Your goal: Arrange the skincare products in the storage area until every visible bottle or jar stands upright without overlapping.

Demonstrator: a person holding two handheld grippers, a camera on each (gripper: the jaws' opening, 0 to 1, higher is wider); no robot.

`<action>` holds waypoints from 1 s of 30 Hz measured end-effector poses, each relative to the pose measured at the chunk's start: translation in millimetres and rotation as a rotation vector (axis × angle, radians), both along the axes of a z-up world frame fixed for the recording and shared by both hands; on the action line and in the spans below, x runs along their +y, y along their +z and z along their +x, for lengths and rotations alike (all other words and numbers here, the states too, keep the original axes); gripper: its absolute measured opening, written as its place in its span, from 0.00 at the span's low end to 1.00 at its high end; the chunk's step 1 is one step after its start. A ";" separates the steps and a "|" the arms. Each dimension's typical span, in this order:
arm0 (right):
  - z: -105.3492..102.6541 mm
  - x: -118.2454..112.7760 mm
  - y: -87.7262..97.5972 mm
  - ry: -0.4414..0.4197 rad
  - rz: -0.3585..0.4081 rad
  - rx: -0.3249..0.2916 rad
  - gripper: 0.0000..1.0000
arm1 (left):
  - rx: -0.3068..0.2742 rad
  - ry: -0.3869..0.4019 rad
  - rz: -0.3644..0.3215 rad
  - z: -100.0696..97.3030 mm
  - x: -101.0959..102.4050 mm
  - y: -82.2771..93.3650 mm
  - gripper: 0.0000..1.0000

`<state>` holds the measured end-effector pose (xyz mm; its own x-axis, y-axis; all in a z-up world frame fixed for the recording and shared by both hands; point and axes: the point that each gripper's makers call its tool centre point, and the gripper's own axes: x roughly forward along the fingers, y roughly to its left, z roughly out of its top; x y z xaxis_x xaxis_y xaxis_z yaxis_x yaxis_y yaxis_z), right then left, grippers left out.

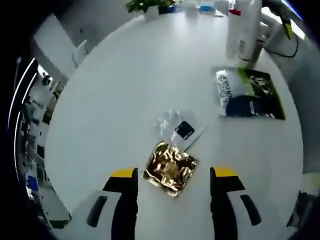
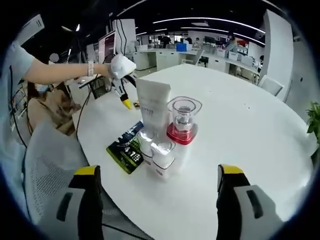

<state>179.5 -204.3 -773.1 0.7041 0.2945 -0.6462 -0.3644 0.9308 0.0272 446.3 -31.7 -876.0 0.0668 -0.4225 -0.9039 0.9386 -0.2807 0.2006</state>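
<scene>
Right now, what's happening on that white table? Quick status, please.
Left gripper open above gold sachet. Right gripper open, facing upright white tube and red-collared bottle. Dark packet lies flat beside them.

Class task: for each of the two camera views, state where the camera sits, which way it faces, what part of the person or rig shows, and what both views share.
Left gripper view: rides on the left gripper, looking down at the white table; a gold sachet lies between its open yellow-tipped jaws.
Right gripper view: rides on the right gripper, facing across the table at the upright bottles; its open jaws, a person's arm and the other gripper show.
Shared: table, bottles, dark flat packet.
</scene>
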 end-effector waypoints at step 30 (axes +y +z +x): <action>-6.3 -9.2 -12.7 -0.059 0.016 0.033 0.94 | 0.112 -0.317 0.215 0.6 -7.1 -15.8 0.41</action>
<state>173.2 -213.5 -785.9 0.6992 0.2633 -0.6647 -0.3072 0.9501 0.0532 446.9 -38.8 -891.8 -0.1405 -0.2069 -0.9682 0.8112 -0.5847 0.0073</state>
